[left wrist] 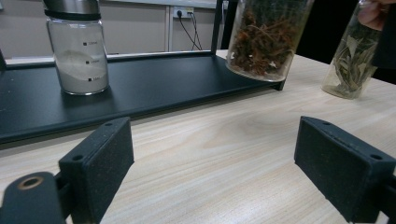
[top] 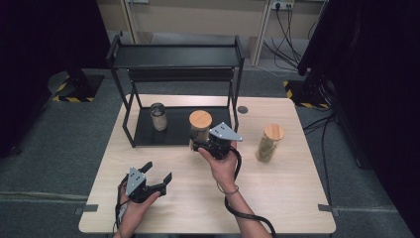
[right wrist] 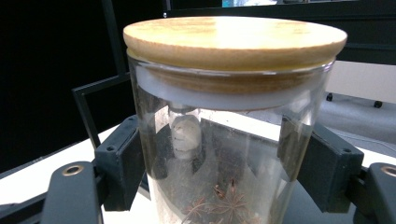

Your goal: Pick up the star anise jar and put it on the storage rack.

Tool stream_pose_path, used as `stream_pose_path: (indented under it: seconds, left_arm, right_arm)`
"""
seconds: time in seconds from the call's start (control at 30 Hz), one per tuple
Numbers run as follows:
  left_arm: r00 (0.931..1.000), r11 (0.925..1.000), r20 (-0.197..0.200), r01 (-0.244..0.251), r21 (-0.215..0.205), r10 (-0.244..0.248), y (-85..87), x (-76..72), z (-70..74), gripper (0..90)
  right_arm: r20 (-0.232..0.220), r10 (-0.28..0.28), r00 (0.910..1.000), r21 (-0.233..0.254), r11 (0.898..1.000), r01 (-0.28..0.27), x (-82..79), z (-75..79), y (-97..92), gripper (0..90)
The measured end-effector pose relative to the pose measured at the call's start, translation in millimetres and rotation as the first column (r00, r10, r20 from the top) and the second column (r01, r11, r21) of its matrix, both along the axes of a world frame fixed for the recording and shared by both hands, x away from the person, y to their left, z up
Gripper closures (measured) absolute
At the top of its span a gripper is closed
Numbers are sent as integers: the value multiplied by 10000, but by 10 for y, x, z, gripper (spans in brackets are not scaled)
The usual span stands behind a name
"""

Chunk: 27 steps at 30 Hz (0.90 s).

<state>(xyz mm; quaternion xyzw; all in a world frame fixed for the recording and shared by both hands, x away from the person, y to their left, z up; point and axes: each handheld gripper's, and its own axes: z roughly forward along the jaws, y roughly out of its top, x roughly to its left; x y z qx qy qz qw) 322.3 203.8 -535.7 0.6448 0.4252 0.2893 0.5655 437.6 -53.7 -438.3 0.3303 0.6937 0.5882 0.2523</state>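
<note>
The right gripper was clamped on a clear glass jar, its black pads pressed against the glass on either side. The jar had a round bamboo lid over a pale seal ring and held reddish-brown dried spice, star anise visible at the bottom. It was at the near right edge of the black rack's lower shelf, and in the left gripper view its base appeared lifted and tilted above that edge.

No brand was legible. The metal-lidded jar of white powder, standing on the shelf to the left, bore small graduation marks too blurred to read.

A second bamboo-lidded jar of green dried leaves stood on the wooden table to the right, well apart from the rack. The rack's right front post rose just beside the held jar.

The left gripper rested near the table's near left side, jaws wide apart with nothing between them.
</note>
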Motion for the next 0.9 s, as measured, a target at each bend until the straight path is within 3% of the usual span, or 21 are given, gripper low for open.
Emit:
stream_pose_path:
  seconds: [0.6, 0.9]
  left_arm:
    - [10000, 10000, -39, 45, -37, -46, 1, 5, 0, 116]
    - [10000, 10000, -25, 56, -1, -56, -1, 2, 0, 117]
  right_arm:
    - [-21, -83, 10000, -6, 10000, 83, 287, 62, 160, 256]
    - [-285, -183, 9994, 5, 9998, 183, 412, 32, 218, 256]
